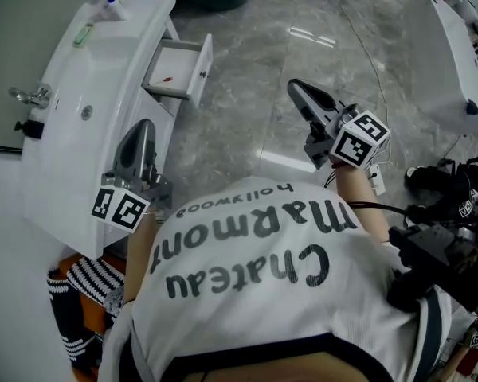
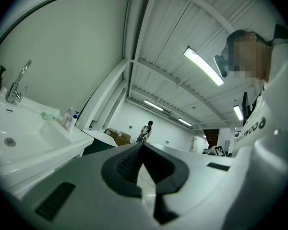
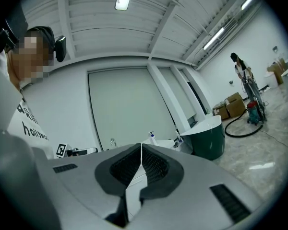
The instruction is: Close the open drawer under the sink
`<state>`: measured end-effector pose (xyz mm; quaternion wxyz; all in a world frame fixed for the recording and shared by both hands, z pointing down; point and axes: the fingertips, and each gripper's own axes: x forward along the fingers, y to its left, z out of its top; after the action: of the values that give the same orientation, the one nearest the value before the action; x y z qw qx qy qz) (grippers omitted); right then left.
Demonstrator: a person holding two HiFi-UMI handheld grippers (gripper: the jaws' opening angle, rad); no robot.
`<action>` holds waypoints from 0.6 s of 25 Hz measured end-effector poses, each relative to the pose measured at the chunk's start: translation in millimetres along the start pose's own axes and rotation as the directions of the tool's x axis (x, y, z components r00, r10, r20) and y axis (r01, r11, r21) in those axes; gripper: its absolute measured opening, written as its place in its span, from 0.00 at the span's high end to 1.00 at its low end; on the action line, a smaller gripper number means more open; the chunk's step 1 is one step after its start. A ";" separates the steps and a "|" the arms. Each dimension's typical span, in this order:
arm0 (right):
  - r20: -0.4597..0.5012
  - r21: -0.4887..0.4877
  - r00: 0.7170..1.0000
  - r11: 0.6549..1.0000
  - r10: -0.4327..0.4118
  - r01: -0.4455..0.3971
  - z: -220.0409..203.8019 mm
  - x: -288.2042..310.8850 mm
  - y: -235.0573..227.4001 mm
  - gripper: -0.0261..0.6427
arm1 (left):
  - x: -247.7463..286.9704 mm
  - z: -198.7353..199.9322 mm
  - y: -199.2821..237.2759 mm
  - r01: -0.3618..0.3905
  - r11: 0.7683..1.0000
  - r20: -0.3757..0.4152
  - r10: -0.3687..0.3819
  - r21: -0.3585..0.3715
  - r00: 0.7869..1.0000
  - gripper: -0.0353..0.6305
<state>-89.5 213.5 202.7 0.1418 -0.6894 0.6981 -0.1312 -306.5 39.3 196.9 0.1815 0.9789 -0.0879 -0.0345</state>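
Drawer [image 1: 174, 70] open — long axis pointing right, away from sink [image 1: 103, 54].

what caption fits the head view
Left gripper and right gripper, shut and empty, near the sink with its drawer open.

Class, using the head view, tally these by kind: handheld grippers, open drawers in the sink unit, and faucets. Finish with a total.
Grippers: 2 (left gripper, right gripper, both with fingers together)
Open drawers: 1 (the drawer under the sink)
Faucets: 1 (the faucet)
Total: 4
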 end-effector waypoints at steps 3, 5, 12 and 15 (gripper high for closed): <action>-0.012 0.005 1.000 1.000 -0.005 0.005 -2.1 7.0 -1.2 0.94 | 2.3 -1.2 5.2 0.006 1.000 -0.008 -0.006 0.000 1.000 0.93; -0.018 0.013 1.000 1.000 -0.003 0.003 -2.6 6.3 -1.2 0.94 | 1.2 -4.5 2.9 0.001 1.000 -0.018 -0.001 0.005 1.000 0.93; -0.047 0.018 0.998 0.999 0.033 -0.032 -0.7 24.7 8.9 0.94 | -1.3 -13.2 15.0 -0.058 0.997 -0.076 0.061 0.051 0.995 0.93; -0.037 0.017 0.999 0.999 0.037 -0.036 0.7 24.6 6.9 0.94 | -3.4 -18.9 18.8 -0.068 0.995 -0.095 0.074 0.069 0.993 0.93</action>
<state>-95.8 189.0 199.1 0.1365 -0.6729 0.7120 -0.1472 -311.0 29.2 221.4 0.1546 0.9810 -0.1149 0.0227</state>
